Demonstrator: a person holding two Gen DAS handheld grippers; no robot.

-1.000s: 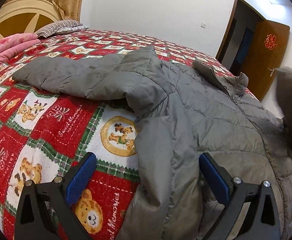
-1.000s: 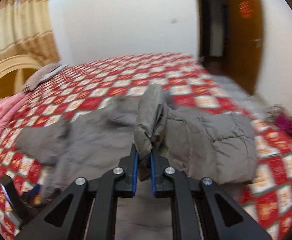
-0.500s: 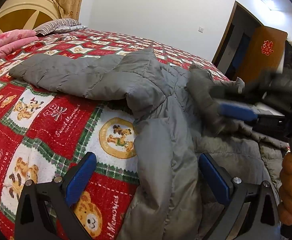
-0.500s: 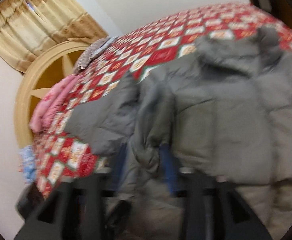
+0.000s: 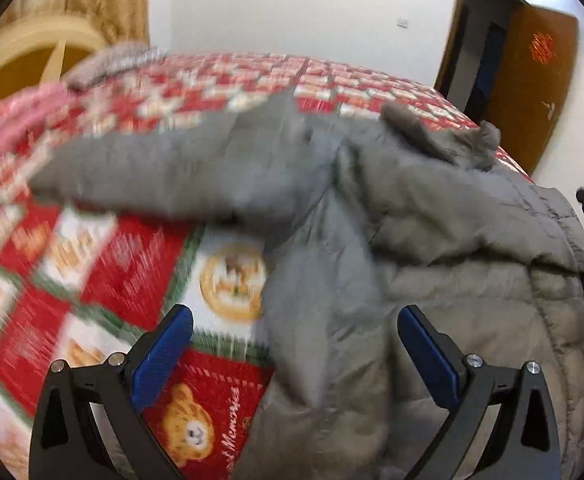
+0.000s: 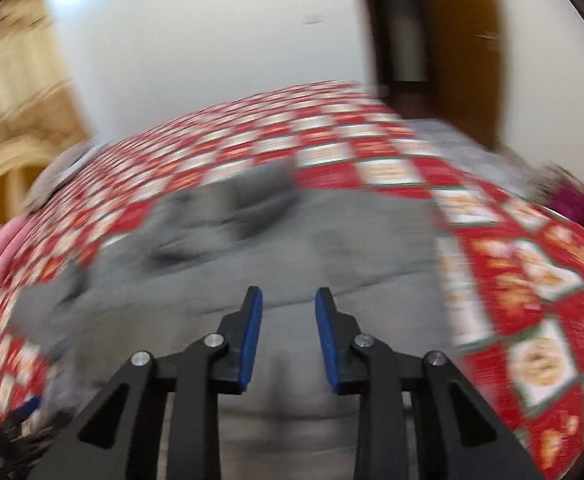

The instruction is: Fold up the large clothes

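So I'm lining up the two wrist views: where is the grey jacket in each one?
Left wrist: the grey jacket fills the centre and right, one sleeve reaching left.
Right wrist: the jacket lies centre, blurred, beyond the jaws.
Shared landmark: the brown door, upper right.

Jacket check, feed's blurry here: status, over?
Left gripper open, right gripper open, jaws just closing, nothing between. Grey jacket flat on bedspread, one sleeve folded over. Nothing blocking.

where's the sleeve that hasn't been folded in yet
In the left wrist view, the grey sleeve stretches out to the left of the jacket body, flat on the red teddy-bear bedspread, reaching toward the pink blanket.
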